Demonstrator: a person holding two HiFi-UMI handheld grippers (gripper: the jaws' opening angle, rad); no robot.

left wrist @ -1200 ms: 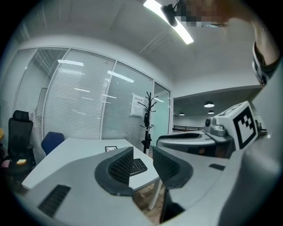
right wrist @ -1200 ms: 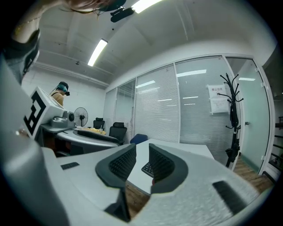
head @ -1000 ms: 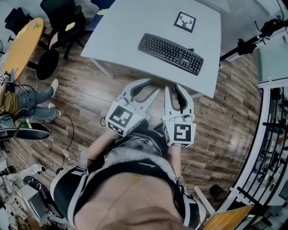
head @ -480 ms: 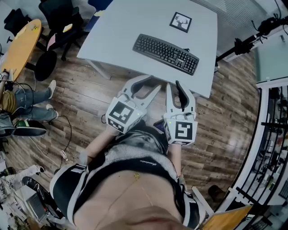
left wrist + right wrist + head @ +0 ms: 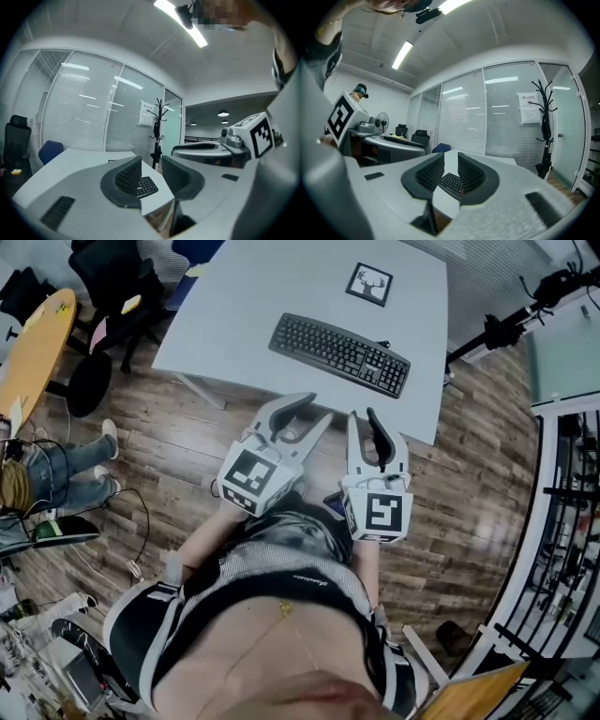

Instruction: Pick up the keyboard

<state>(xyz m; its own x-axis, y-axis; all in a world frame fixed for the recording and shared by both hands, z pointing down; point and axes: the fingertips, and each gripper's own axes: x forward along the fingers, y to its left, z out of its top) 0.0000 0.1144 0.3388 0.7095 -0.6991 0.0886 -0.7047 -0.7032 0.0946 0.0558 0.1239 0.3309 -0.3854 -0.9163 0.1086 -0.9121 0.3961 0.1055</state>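
Note:
A black keyboard lies at a slant on the white table, near its front edge. My left gripper and right gripper are held side by side just short of that edge, pointing level at the keyboard. Both stand open with nothing between the pads. Through the gap of the left gripper one end of the keyboard shows. Between the jaws of the right gripper the keyboard also shows, still well ahead of the tips.
A small deer-print card lies on the table behind the keyboard. Black office chairs and a round wooden table stand at the left, a seated person's legs below them. A black stand is at the right.
Both grippers have moved a little forward toward the table's front edge, side by side. Their jaws look the same as before.

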